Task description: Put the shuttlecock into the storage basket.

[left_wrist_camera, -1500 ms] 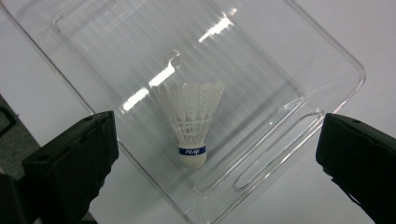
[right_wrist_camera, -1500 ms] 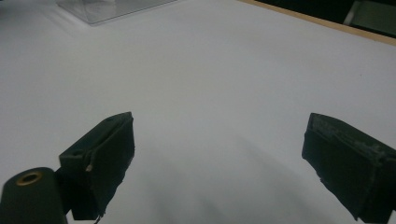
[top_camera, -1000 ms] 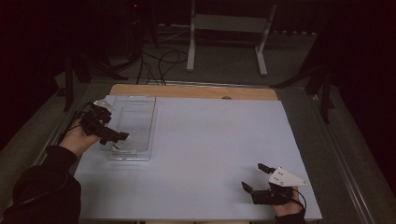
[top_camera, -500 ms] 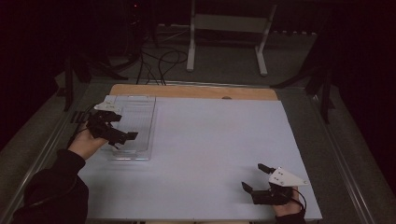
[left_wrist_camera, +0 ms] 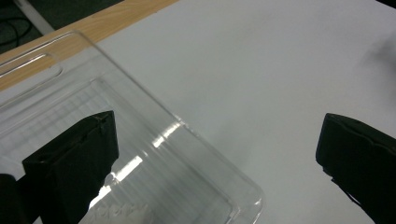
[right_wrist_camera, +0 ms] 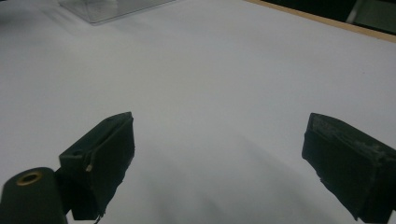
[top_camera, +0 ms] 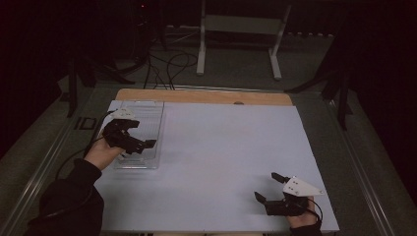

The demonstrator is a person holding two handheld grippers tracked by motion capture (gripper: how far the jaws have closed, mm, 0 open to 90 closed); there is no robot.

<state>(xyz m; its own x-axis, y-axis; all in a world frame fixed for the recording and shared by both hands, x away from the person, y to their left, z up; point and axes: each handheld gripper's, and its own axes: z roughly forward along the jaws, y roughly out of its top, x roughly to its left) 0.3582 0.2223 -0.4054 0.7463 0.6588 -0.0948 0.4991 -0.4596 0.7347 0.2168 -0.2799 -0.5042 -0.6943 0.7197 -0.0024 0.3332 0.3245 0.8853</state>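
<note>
High view: clear tray (top_camera: 147, 129) long axis runs near-to-far; left gripper (top_camera: 138, 143) over it, right gripper (top_camera: 268, 187), both jaws apart.

There are no words, numbers or signs to read here. The clear plastic tray (top_camera: 142, 135) at about 9 o'clock on the table has no label that can be made out. The white sheet (top_camera: 221, 157) on the table is blank.
</note>
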